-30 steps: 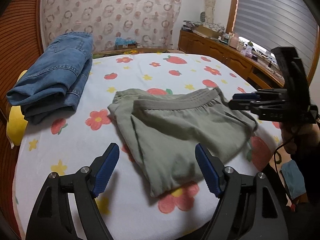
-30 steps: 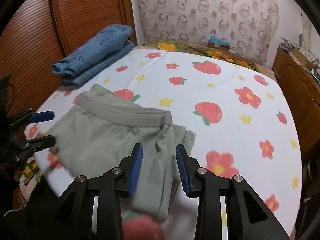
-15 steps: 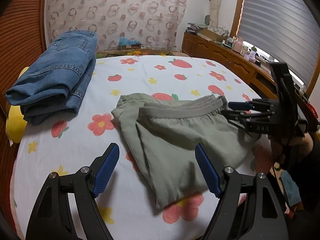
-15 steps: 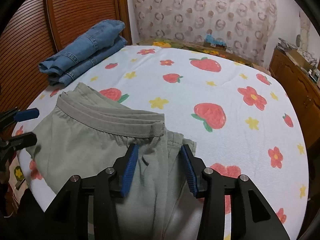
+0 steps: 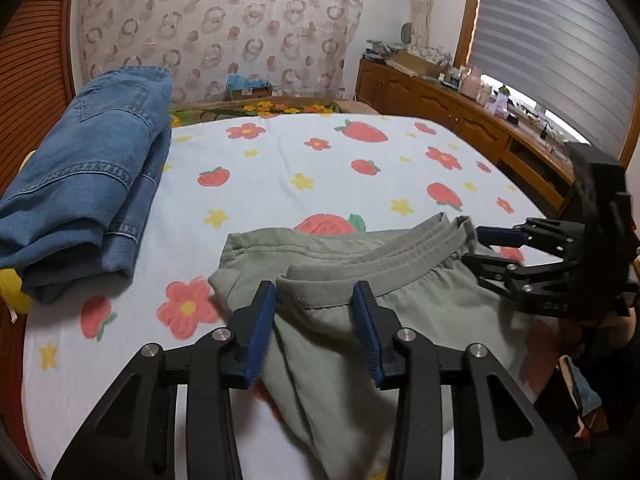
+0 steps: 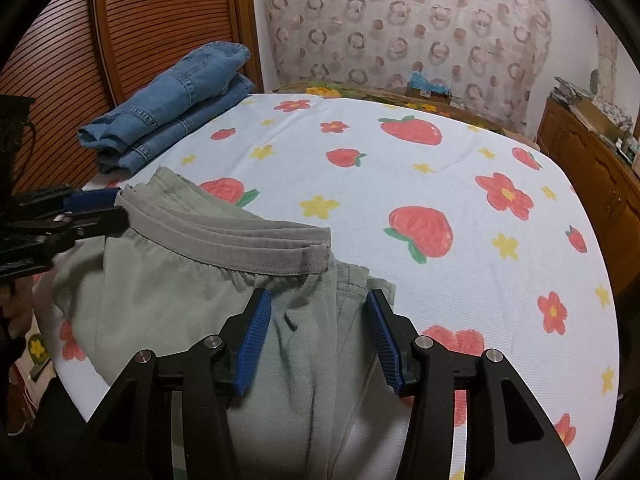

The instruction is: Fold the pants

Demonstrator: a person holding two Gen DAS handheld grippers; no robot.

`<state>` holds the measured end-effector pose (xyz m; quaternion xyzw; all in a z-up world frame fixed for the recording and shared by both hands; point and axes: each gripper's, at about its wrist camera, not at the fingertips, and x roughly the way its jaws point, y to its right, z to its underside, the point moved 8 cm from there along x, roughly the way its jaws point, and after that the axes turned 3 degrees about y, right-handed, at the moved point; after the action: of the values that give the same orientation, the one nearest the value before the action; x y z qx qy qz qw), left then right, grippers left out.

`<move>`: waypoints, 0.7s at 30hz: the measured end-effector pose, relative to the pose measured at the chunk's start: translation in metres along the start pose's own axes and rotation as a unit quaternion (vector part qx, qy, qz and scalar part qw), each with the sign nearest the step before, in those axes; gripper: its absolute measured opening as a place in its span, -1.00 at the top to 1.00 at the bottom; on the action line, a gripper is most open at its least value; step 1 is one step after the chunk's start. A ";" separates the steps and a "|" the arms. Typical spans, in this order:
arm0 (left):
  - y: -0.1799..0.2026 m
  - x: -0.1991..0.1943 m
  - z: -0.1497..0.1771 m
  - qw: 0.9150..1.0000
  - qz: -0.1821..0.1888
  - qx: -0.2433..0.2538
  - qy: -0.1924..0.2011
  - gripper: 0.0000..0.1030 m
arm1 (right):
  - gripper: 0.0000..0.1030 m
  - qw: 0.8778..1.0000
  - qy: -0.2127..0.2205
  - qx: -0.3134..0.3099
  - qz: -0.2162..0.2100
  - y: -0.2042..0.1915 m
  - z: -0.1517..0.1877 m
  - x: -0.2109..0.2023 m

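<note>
Folded grey-green pants (image 5: 400,312) (image 6: 168,304) lie at the near edge of the bed, with the elastic waistband (image 5: 360,272) (image 6: 248,248) on top. My left gripper (image 5: 314,312) straddles the waistband's left end; its jaws are closing and the blue pads do not squeeze the cloth. From the right wrist view this gripper (image 6: 112,206) reaches in at the waistband's left tip. My right gripper (image 6: 320,320) hovers over the pants' right fold with its jaws opening and cloth lying under the gap. In the left wrist view the right gripper (image 5: 484,250) sits at the waistband's right end.
Folded blue jeans (image 5: 88,184) (image 6: 180,100) rest at the bed's far left corner beside a slatted wooden door (image 6: 60,80). The strawberry-print sheet (image 5: 304,160) (image 6: 440,184) spreads beyond the pants. A wooden cabinet (image 5: 440,108) runs along the right wall. A yellow item (image 5: 12,288) pokes out beneath the jeans.
My left gripper slid forward over the pants to the waistband and its jaws narrowed a lot. My right gripper's jaws widened slightly, and the pants now fill more of its view.
</note>
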<state>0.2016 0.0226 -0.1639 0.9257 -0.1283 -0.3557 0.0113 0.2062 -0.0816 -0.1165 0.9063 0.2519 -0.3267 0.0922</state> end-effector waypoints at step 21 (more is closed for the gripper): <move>0.006 0.007 0.002 0.999 -0.019 0.030 -0.006 0.40 | 0.28 1.000 0.005 -0.021 -0.004 -0.007 -0.021 -0.010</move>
<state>0.2034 0.0158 -0.1695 0.9259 -0.1212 -0.3570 -0.0239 0.2073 -0.0724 -0.0943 0.9045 0.2632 -0.3175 0.1087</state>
